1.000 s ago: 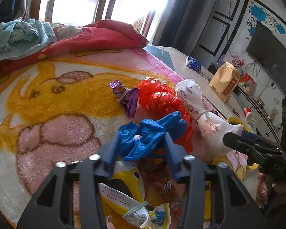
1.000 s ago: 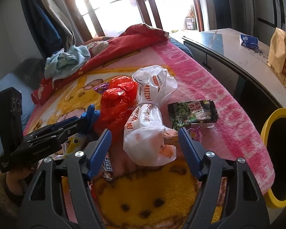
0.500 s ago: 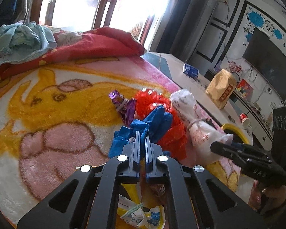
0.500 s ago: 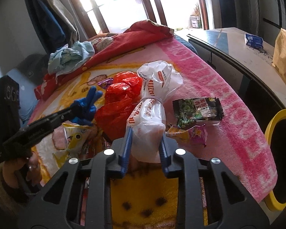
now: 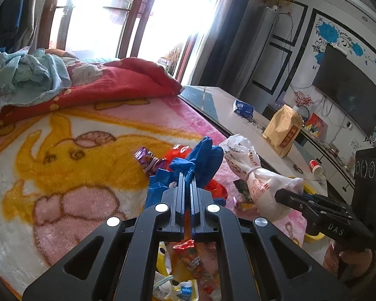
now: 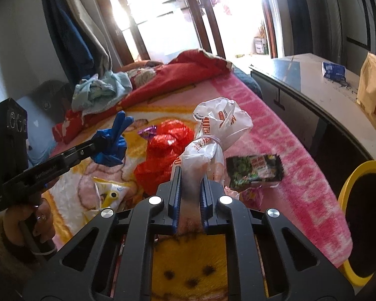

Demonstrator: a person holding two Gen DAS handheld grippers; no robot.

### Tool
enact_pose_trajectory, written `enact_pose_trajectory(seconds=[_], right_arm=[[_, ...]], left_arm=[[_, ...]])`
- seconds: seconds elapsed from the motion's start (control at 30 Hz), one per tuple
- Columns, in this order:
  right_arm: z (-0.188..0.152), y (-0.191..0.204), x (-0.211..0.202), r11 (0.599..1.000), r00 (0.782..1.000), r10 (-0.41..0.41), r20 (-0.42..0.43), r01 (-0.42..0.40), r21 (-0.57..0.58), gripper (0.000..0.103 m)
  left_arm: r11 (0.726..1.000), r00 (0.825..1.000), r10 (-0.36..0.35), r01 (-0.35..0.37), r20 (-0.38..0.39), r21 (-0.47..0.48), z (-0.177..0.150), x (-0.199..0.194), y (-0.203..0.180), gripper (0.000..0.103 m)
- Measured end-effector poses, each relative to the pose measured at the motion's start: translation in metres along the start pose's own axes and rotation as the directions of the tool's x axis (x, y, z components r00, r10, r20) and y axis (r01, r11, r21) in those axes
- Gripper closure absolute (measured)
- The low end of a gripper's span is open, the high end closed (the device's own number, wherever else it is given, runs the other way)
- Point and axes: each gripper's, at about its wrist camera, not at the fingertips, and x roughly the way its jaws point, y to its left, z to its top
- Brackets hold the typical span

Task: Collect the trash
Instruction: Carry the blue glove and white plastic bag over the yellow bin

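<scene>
The left tool (image 5: 186, 175) is clenched on a blue glove (image 5: 200, 160), its two fingers pressed nearly together with the crumpled glove bunched at and beyond their tips, lifted clear of the blanket (image 5: 62, 155). Just past the glove lie a purple wrapper (image 5: 148, 159) to the tool's left and a red bag (image 5: 180, 150) straight ahead, partly hidden by the glove. Below the tool's frame, close in, sit a red snack packet (image 5: 193, 260) and a yellow-and-white packet (image 5: 173, 286).

The right tool (image 6: 191, 175) is grasping a white bag (image 6: 213, 135) — the jaws squeeze the bag's lower bulge, while its knotted neck and upper lobe rise ahead of the tips. To this tool's left is the red bag (image 6: 165, 150), touching the white bag; to its right, a green packet (image 6: 254, 171) lies on the blanket, with a small pink wrapper (image 6: 252, 195) nearer in beside the right finger. Far right and low, a yellow bin (image 6: 348, 183) stands off the bed's edge, beside the worktop (image 6: 313, 82) that carries a brown paper bag (image 6: 372, 90) and a blue pack (image 6: 333, 70).

From the right view the left tool (image 6: 94, 148) shows well to the left, held up with the glove (image 6: 111, 143) above the blanket — a hand (image 6: 35, 223) grips its handle. A heap of pale-blue cloth (image 6: 100, 90) rests on a red quilt (image 6: 178, 75) far ahead.
</scene>
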Motion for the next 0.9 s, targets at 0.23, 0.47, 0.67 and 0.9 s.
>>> enact_pose_trajectory(seconds=[0.23,0.47,0.67,0.9], right_arm=[[0.009,-0.009,-0.017,1.000,0.999,-0.003,0.045,0.003,0.009,0.095],[0.012,-0.020,-0.030,1.000,0.997,-0.022,0.070,0.021,0.021,0.095],[0.013,-0.031,-0.043,0.999,0.995,-0.039,0.091,0.036,0.034,0.095],[0.013,-0.041,-0.052,0.997,0.992,-0.061,0.109,0.055,0.055,0.095]], left_arm=[[1.000,1.000,-0.022,0.021,0.021,0.021,0.008,-0.005,-0.012,0.100],[0.998,0.999,-0.047,0.046,0.022,0.051,0.013,-0.003,-0.027,0.100],[0.994,0.997,-0.073,0.072,0.016,0.080,0.014,0.001,-0.046,0.100],[0.989,0.995,-0.097,0.095,0.007,0.112,0.015,0.007,-0.065,0.100]])
